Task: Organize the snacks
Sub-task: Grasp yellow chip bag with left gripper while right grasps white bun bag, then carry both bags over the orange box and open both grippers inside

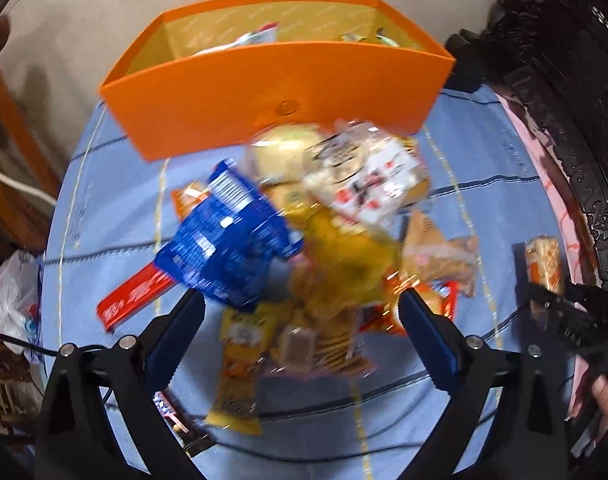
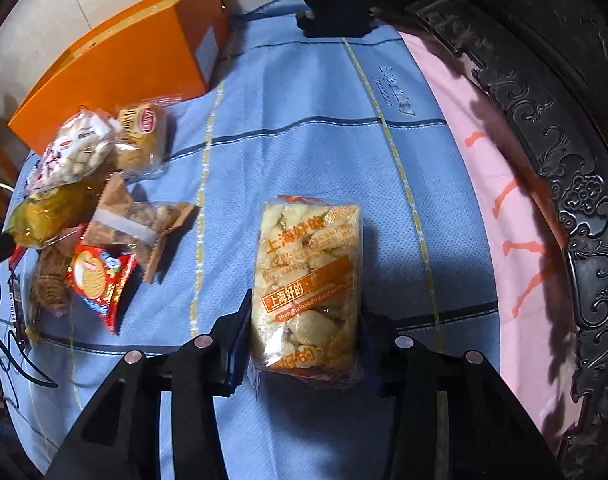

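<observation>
- Your right gripper [image 2: 304,344] has its jaws pinching the rice-cracker pack [image 2: 308,280] at its near end, while most of the pack stretches out ahead over the blue cloth [image 2: 296,120]. Held by one end like that, the far end can droop or swing on the lift, and the slick clear wrapper may slide out from between the pads.
- The pack's filling looks brittle. If you squeeze harder to stop a slip, you probably crush pieces inside.
- The orange box [image 2: 116,60] sits well apart from this pack, at the far left of the cloth, with its wall standing high. A low carry could knock the dangling end against that wall and tip the pack out of your hold.
- The snack pile [image 1: 315,240] lies between you and the box. Sweeping across it risks dragging loose packets along.
- Your left gripper [image 1: 300,312] hangs over that pile with its jaws spread and nothing between them. The left view is blurred, so judging a target is hard; closing now might catch two wrappers at once, say the blue packet [image 1: 228,248] along with something beneath it.
- Both grippers work close together near the pile, so their paths toward the box could cross and collide.
- Packets near the cloth's edge, such as the red bar [image 1: 132,300], could be nudged off the desk.
</observation>
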The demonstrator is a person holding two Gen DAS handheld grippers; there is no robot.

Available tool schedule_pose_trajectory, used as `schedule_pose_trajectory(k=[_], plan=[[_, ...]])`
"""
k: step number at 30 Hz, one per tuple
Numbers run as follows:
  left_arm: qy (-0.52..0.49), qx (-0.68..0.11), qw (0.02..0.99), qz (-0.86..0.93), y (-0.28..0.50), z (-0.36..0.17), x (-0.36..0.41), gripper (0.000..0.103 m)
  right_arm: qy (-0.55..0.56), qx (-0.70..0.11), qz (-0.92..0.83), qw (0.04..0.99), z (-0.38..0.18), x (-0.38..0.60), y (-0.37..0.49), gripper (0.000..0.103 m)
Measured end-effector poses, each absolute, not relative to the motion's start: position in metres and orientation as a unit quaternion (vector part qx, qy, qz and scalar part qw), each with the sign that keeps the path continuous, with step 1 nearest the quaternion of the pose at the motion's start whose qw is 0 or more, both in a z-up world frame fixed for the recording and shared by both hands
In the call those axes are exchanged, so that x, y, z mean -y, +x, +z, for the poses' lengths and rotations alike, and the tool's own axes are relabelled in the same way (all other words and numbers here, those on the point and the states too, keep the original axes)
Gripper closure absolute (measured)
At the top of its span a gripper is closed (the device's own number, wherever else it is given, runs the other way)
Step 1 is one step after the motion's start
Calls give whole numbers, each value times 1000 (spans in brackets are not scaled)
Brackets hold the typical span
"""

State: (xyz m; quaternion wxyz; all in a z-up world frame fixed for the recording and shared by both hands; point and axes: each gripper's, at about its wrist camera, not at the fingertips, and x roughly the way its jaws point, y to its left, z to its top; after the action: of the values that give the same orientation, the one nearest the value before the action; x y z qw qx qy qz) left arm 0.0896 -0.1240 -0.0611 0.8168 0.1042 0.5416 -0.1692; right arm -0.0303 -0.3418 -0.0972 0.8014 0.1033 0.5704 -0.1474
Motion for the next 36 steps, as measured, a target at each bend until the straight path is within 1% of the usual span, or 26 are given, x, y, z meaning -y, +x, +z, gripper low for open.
schedule_pose_trajectory(k=[3,8,10,11,12,15,18,30,36], plan=[[127,-537,817,-164,98,-66,144,7,99,-568,-142,805,-91,338,-34,57],[130,-542,815,-157,116,-78,161,8,96,-567,-133,807,-88,337,-33,57],[117,-556,806,-169,123,-87,161,24,96,-567,-129,808,-87,336,-33,57],[95,-572,793,-187,127,-93,160,42,97,-567,-128,808,-87,335,-34,57],[73,-588,780,-201,130,-98,158,49,98,-566,-127,809,-86,334,-34,57],[80,-580,786,-201,127,-98,156,58,101,-565,-122,810,-89,336,-31,57],[56,-579,787,-207,124,-92,147,60,100,-564,-113,812,-87,331,-29,57],[14,-565,800,-201,84,-54,82,60,98,-550,-48,828,-65,295,-21,57],[9,-536,821,-197,78,-25,59,60,110,-538,-7,836,-52,275,-15,57]])
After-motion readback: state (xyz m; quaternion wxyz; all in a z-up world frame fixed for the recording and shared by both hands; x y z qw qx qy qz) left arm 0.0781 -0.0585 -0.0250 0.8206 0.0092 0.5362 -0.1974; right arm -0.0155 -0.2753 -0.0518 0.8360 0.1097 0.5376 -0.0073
